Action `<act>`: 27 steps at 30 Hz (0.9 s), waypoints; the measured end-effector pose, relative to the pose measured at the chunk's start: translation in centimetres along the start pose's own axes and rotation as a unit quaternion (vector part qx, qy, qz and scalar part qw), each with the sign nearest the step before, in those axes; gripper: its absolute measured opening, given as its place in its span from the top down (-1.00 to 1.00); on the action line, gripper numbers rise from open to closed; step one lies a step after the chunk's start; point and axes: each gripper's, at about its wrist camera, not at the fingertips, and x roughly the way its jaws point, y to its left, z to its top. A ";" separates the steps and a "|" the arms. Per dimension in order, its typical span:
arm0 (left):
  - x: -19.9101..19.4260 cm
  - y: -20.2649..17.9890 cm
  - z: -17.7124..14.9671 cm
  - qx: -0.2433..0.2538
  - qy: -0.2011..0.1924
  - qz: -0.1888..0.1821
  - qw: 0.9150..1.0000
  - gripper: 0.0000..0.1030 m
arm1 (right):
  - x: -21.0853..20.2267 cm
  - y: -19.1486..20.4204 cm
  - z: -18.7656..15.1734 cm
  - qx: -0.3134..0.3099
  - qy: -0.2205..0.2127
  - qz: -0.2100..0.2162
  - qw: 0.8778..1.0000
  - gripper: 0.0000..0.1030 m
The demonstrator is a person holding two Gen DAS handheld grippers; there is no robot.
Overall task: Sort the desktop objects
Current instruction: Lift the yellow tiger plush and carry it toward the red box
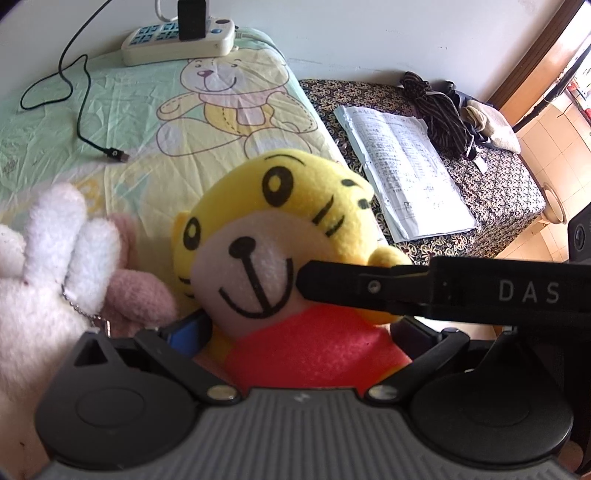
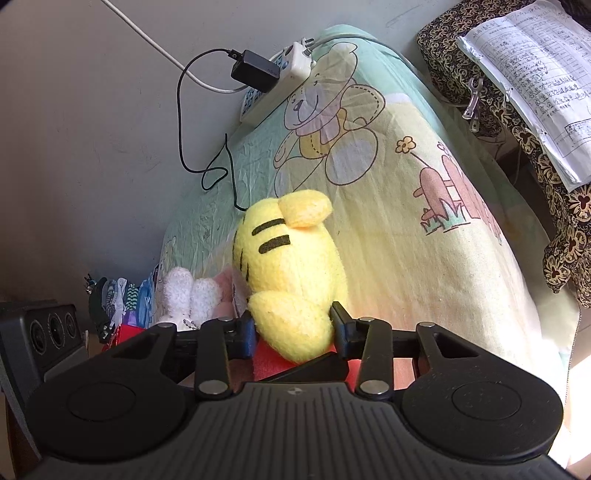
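Note:
A yellow tiger plush [image 1: 280, 206] in a red shirt stands upright on the cartoon bear cloth [image 1: 110, 110]. My left gripper [image 1: 301, 332] is shut on its red body, one finger on each side. From the right, a black finger [image 1: 332, 284] of my right gripper crosses in front of the plush's cheek. In the right wrist view my right gripper [image 2: 293, 328] is shut on a yellow limb of the tiger plush [image 2: 288, 258], seen from behind. A white rabbit plush [image 1: 55, 240] and a pink plush [image 1: 136, 291] lie close on its left.
A white power strip [image 1: 177, 37] with a black charger [image 1: 190, 18] sits at the back, its black cable [image 1: 83, 110] trailing over the cloth. An open paper booklet [image 1: 402, 166] and dark clothes [image 1: 436, 110] lie on the floral cloth at right. A dark speaker box [image 2: 40, 339] stands at left.

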 end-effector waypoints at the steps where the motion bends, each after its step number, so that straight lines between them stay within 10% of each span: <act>1: -0.2 -0.1 -0.1 0.001 0.000 -0.006 1.000 -0.96 | -0.3 0.0 -0.1 0.002 -0.001 0.000 1.000 0.21; 27: -9.2 -4.2 -11.0 0.123 -0.008 -0.037 0.992 -0.86 | -8.0 6.5 -12.5 -0.051 -0.015 -0.014 0.998 0.34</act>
